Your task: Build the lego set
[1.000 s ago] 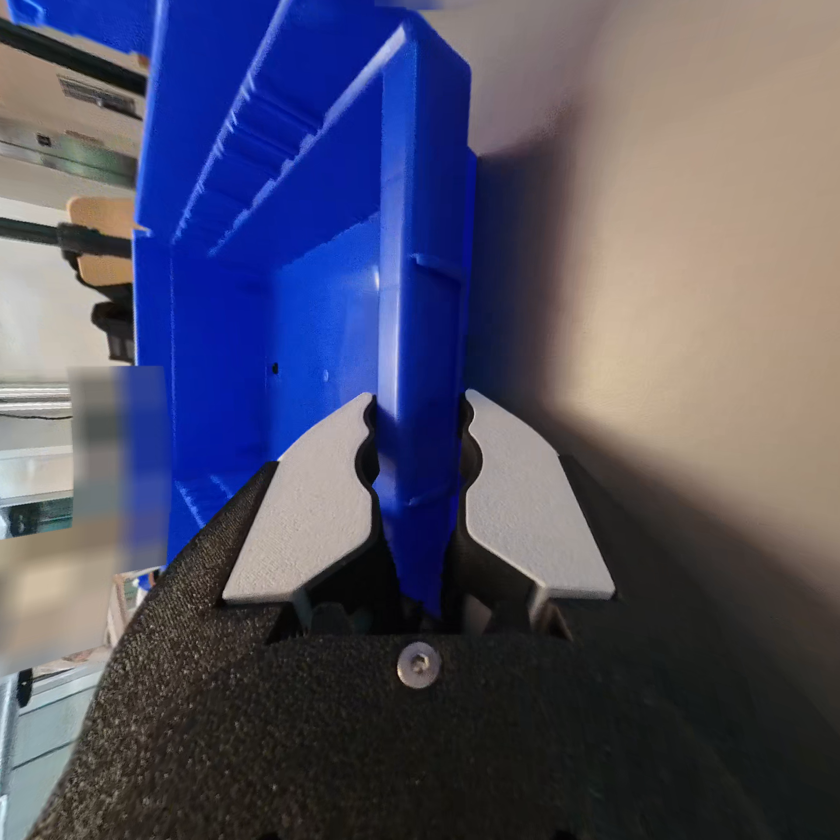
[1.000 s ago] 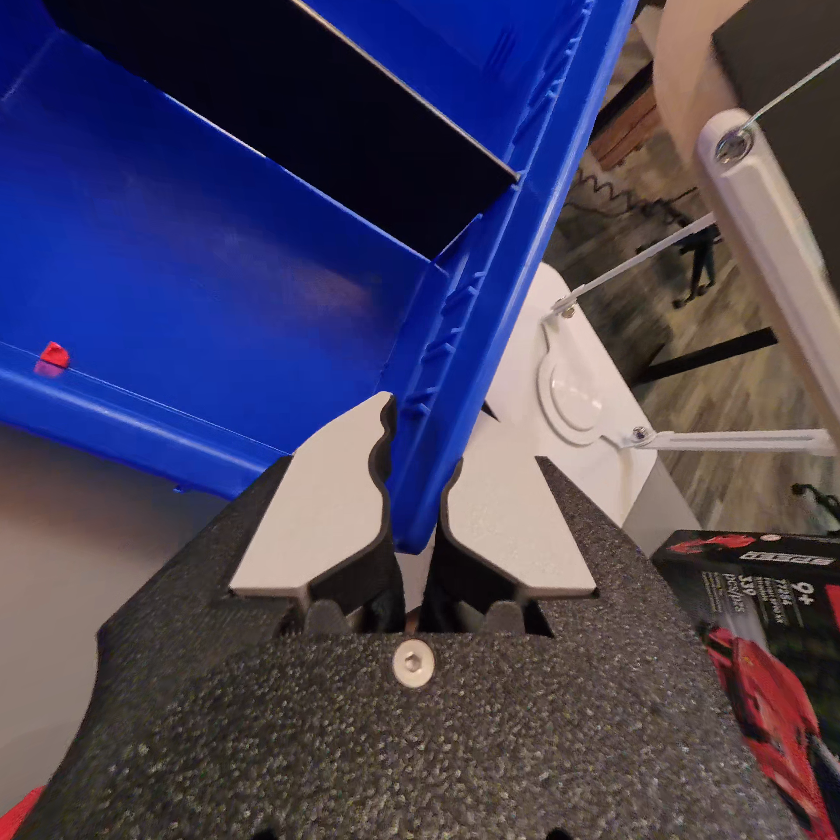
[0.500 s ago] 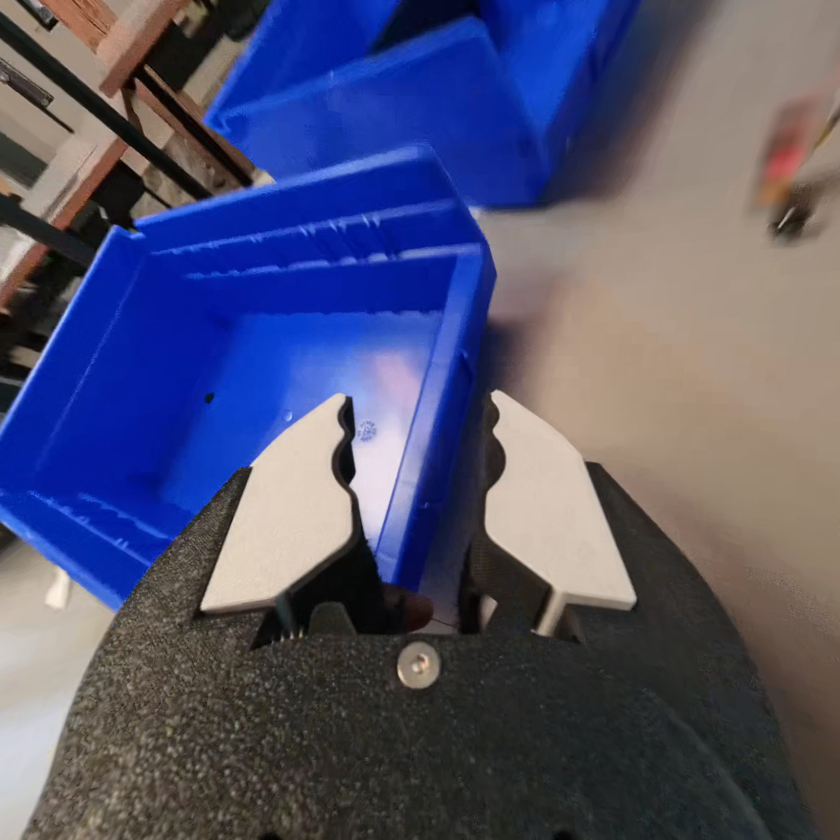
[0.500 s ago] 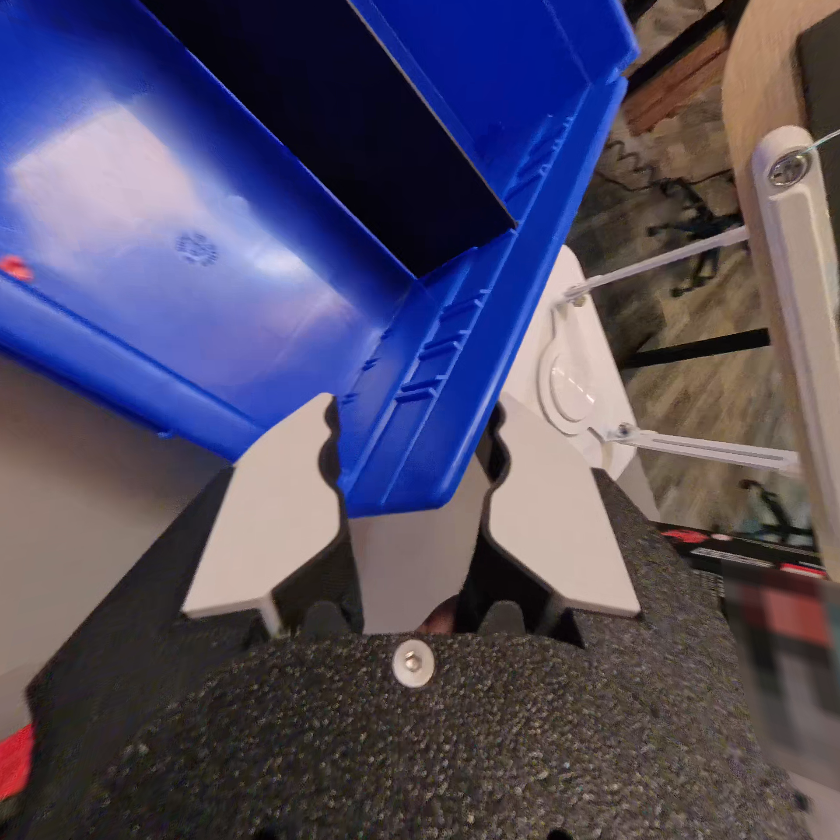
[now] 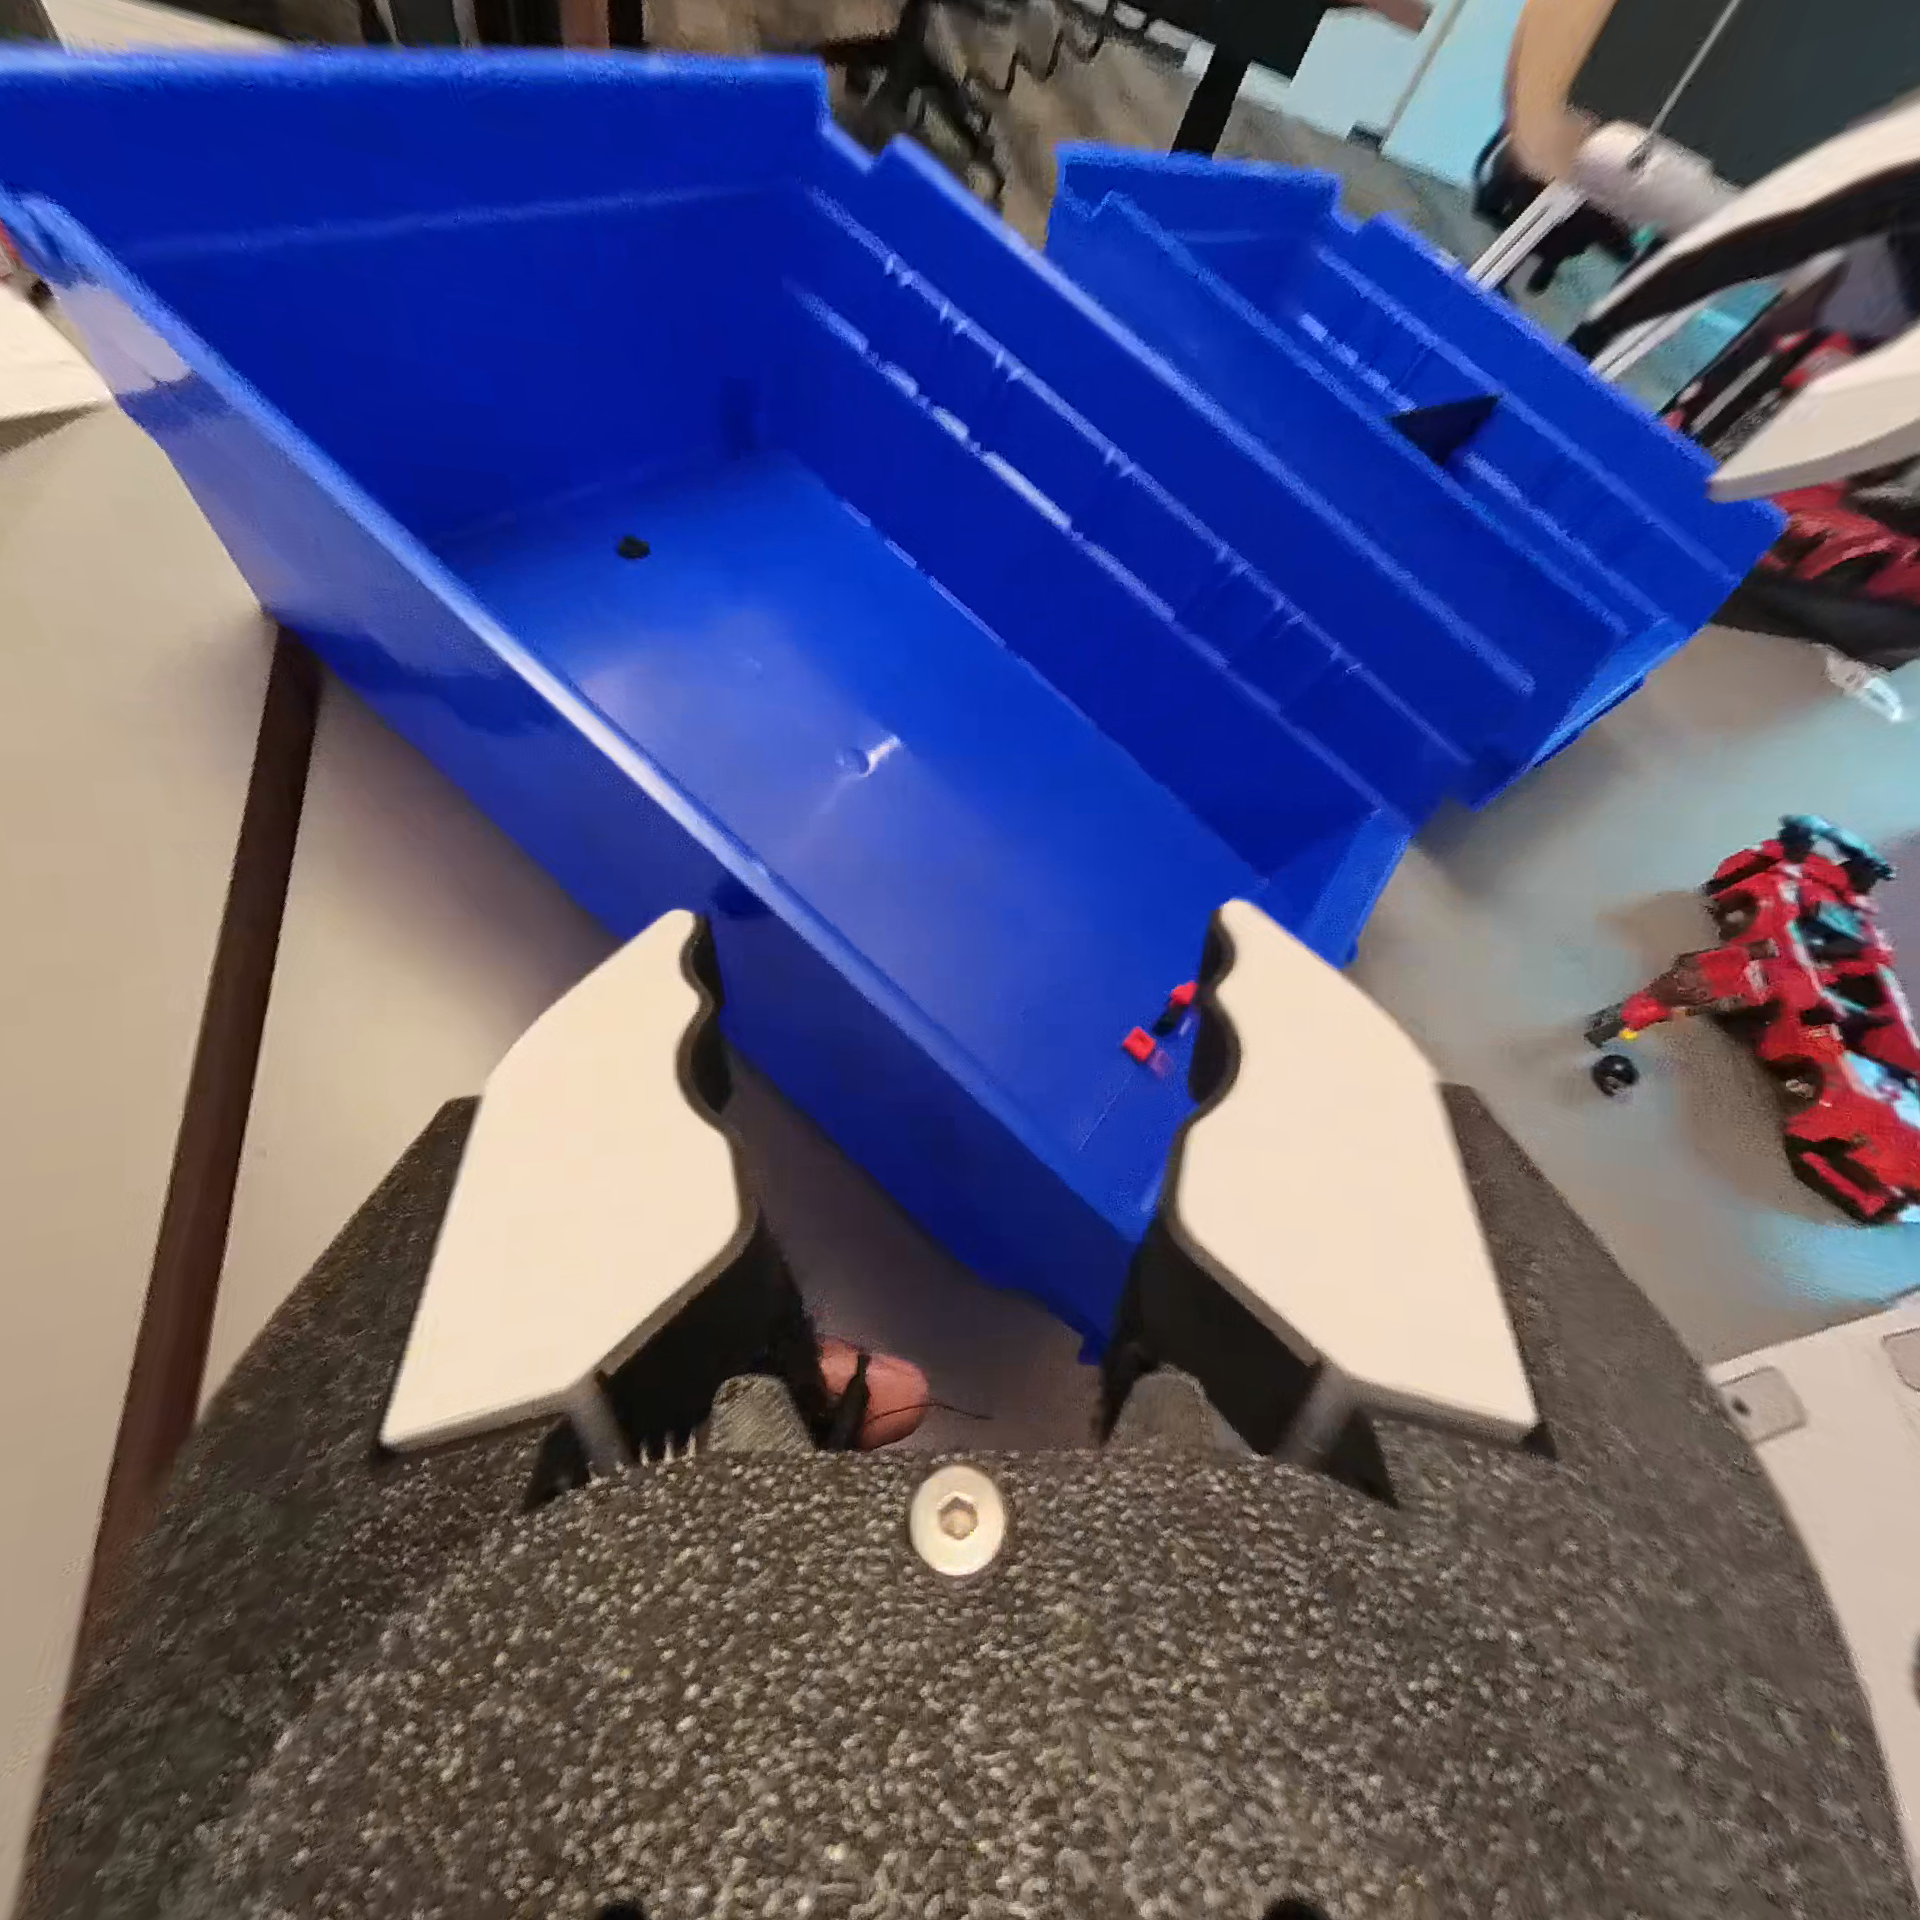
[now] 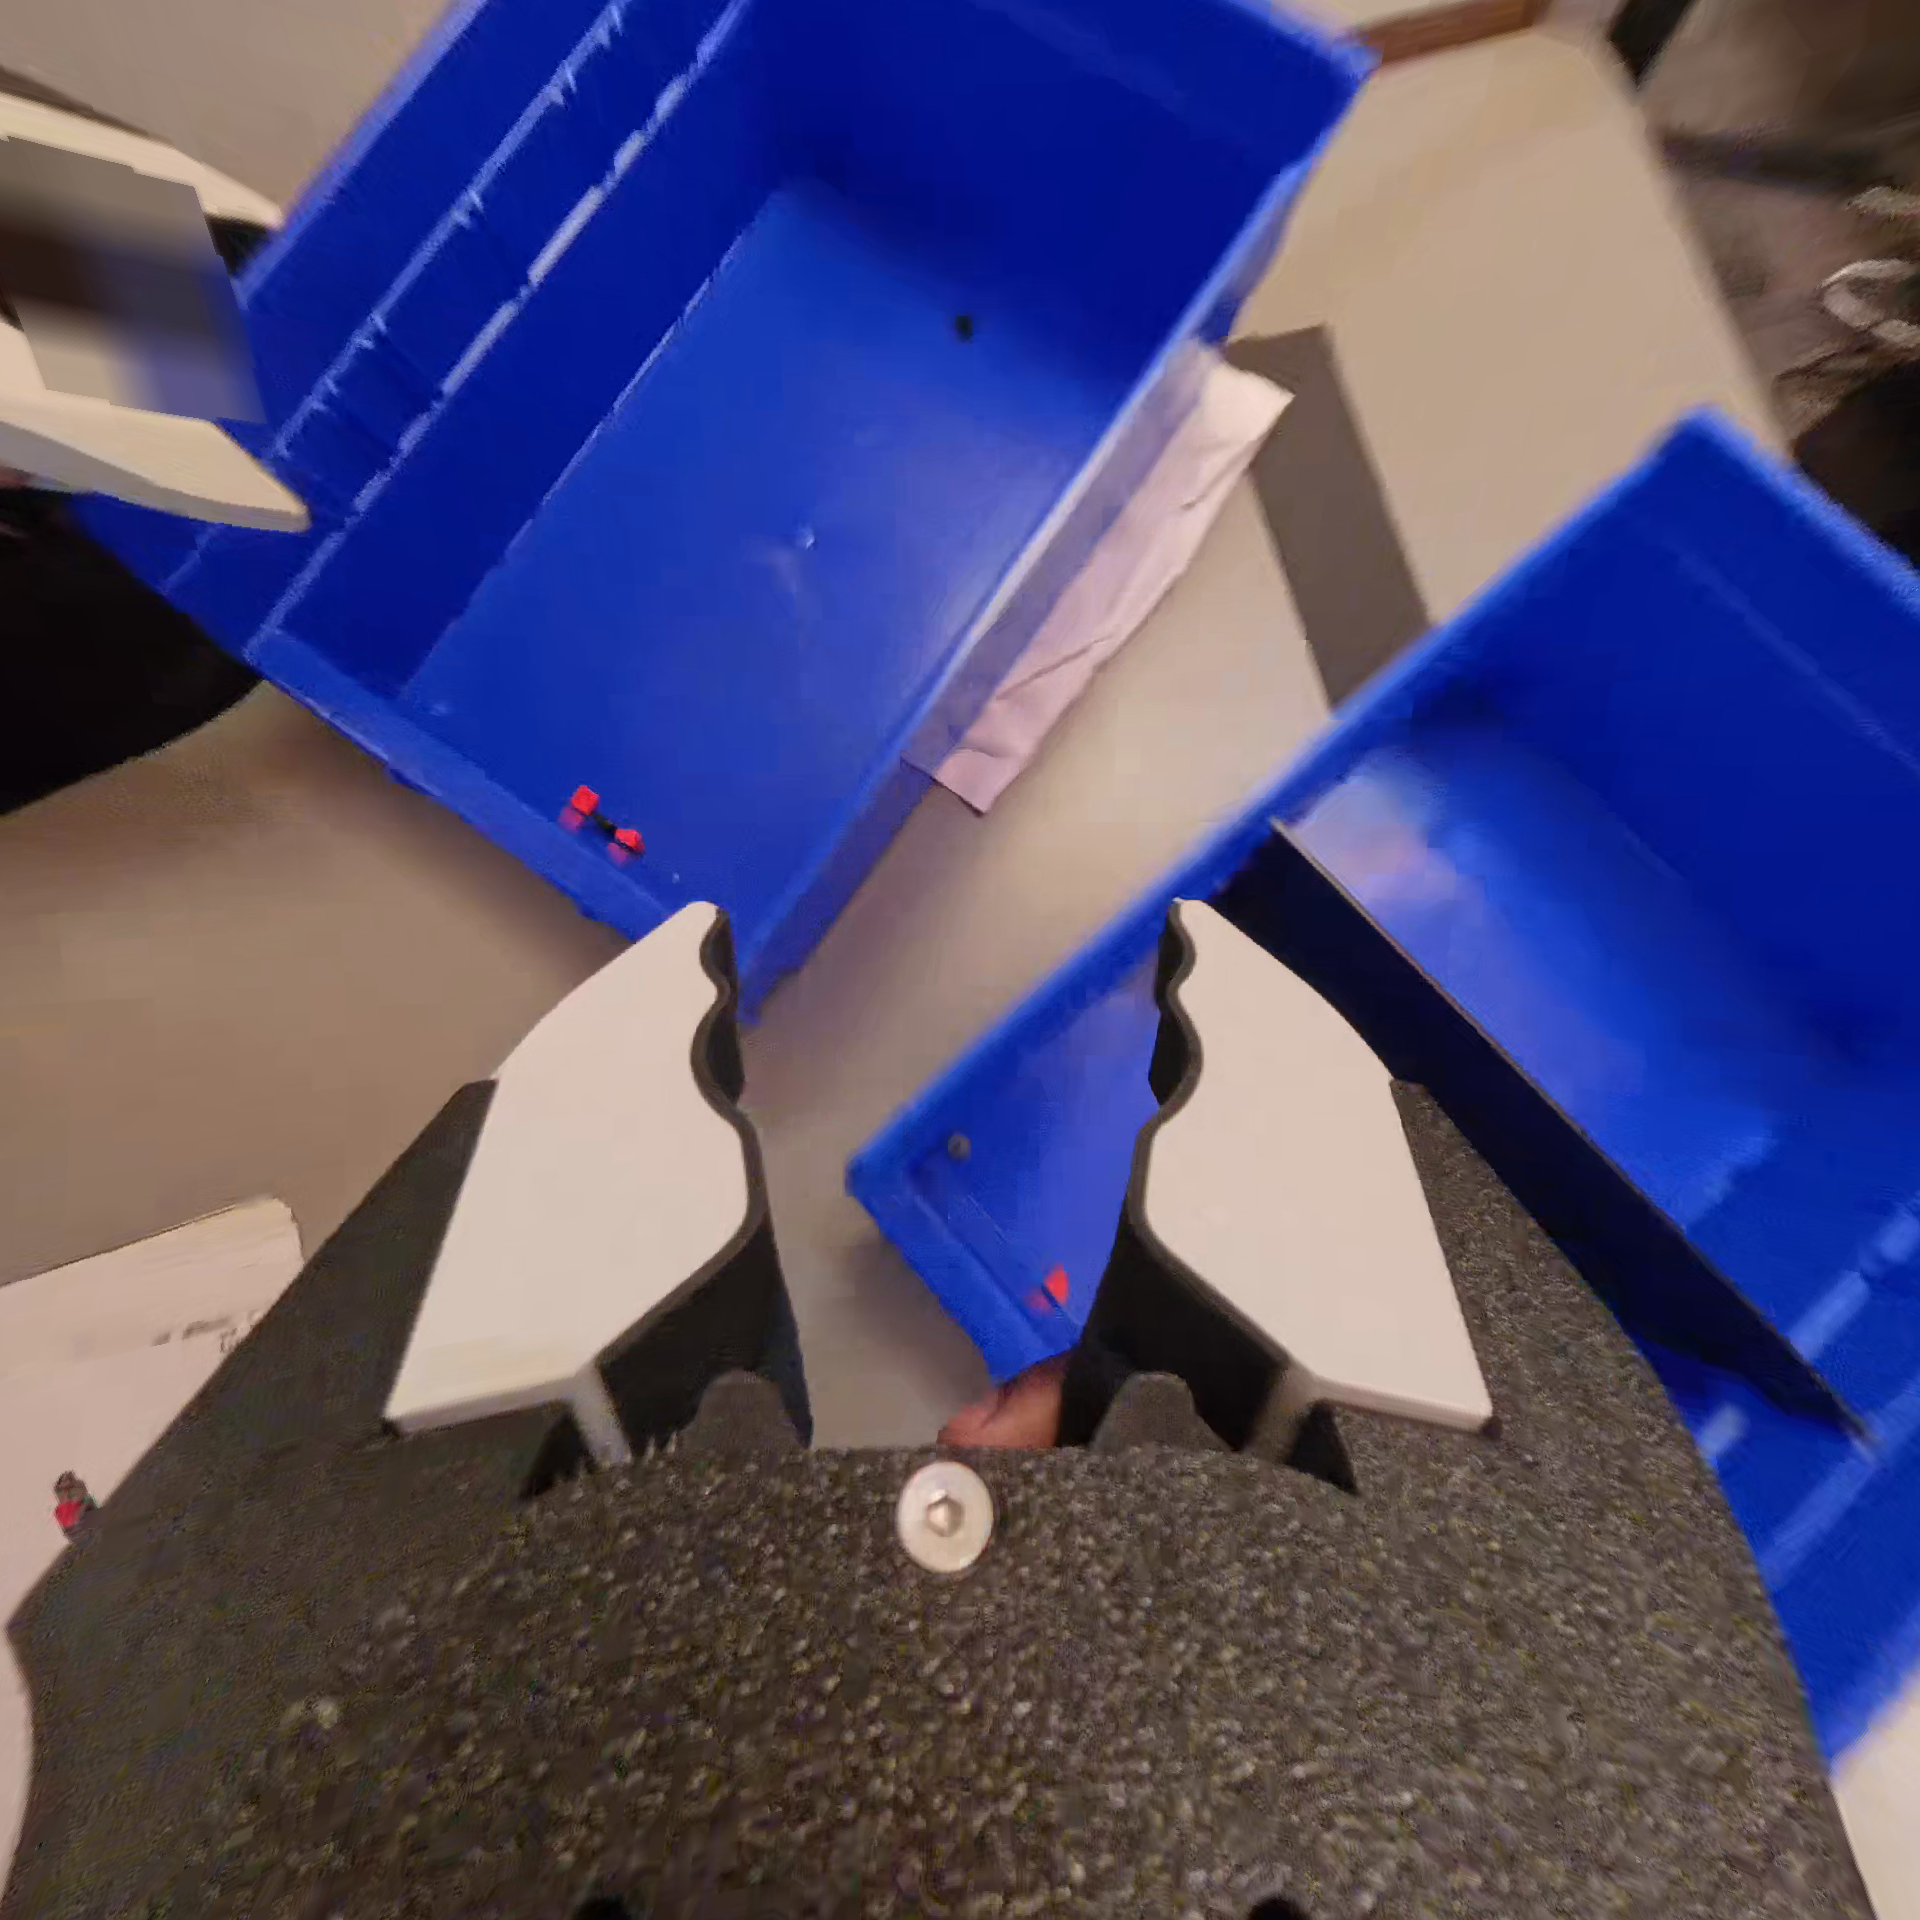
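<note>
Both tongs gape wide, gripping nothing: the left tongs point(image 5: 956, 1039) hang over the near corner of a blue bin point(image 5: 343, 582) on the grey bench point(image 5: 416, 987), and the right tongs point(image 6: 945, 1029) sit above bare bench between that bin point(image 6: 1288, 208) and a second bin point(image 6: 1558, 644) at right. Two small red lego bits point(image 5: 1158, 1023) lie in the first bin's near corner — one more red piece point(image 6: 1051, 1286) sits in the second. A red lego car point(image 5: 1860, 1049), partly built, rests on the bench at right, well apart from the bins — a small black piece point(image 5: 1612, 1074) lies just beside it.

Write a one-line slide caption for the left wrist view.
Open left claw facing a blue bin holding red bricks.
</note>
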Demonstrator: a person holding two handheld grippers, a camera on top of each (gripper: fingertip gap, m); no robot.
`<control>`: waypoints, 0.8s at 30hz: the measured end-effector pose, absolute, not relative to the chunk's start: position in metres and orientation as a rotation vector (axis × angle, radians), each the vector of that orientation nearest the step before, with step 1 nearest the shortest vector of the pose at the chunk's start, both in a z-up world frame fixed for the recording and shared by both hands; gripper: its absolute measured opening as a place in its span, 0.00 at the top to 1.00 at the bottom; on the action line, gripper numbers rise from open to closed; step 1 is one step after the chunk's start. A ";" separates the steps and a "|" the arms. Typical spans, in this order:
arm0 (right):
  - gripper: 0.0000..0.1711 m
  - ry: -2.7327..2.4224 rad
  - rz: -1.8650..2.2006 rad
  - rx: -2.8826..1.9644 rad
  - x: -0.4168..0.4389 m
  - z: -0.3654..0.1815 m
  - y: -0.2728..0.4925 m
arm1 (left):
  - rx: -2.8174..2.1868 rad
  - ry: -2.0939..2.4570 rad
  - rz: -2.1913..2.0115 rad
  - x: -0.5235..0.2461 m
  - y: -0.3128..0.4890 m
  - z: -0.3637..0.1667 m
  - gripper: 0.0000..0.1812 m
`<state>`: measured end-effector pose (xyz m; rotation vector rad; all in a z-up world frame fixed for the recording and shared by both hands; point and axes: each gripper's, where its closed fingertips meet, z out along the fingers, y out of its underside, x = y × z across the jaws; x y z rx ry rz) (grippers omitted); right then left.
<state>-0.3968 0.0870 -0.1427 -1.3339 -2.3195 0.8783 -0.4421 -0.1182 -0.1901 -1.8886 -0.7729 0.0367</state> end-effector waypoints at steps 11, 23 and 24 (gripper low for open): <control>0.83 -2.565 0.518 -1.445 -0.443 -0.228 0.039 | -2.025 -0.742 -0.123 -0.439 -0.123 -0.211 0.60; 0.90 -2.051 0.625 -0.969 -0.413 -0.177 0.036 | -2.046 -0.407 0.703 -0.405 -0.136 -0.191 0.66; 0.92 -2.046 0.608 -0.922 -0.410 -0.177 0.036 | -2.025 -0.409 0.770 -0.406 -0.140 -0.189 0.68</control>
